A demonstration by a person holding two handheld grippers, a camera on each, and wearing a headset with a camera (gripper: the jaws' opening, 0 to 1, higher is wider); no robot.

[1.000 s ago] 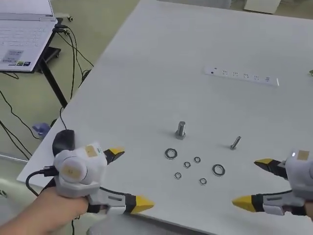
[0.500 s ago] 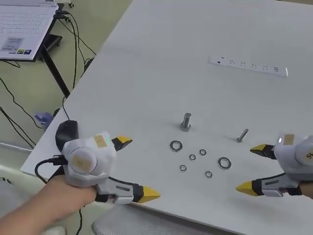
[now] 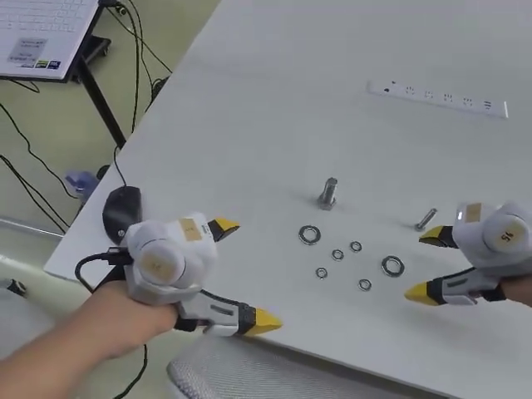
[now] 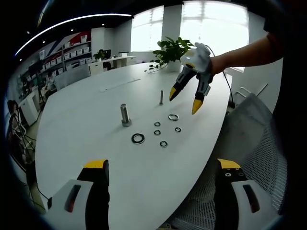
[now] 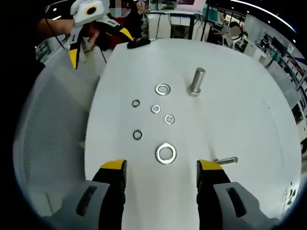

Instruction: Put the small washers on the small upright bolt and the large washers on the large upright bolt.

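No washer sits on a bolt yet, so this looks like the reach for the first pick: the left gripper point(image 3: 245, 273) and right gripper point(image 3: 426, 264) both hang with jaws spread and empty. In the head view the washers point(image 3: 337, 254) lie loose on the table point(image 3: 249, 100) at 6 o'clock of the large bolt point(image 3: 327, 193), with the small bolt point(image 3: 426, 219) at their 2 o'clock. A large washer point(image 5: 166, 153) lies flat just ahead between the right gripper's jaws, so the next move likely calls for dipping low and pinching its thin rim.

It was an office: a long white meeting surface point(image 3: 249, 125) with a white power strip point(image 3: 438, 98), a white laptop point(image 3: 41, 37) alongside (on a black stand point(image 3: 101, 108)), and a leafy potted plant point(image 4: 172, 50).
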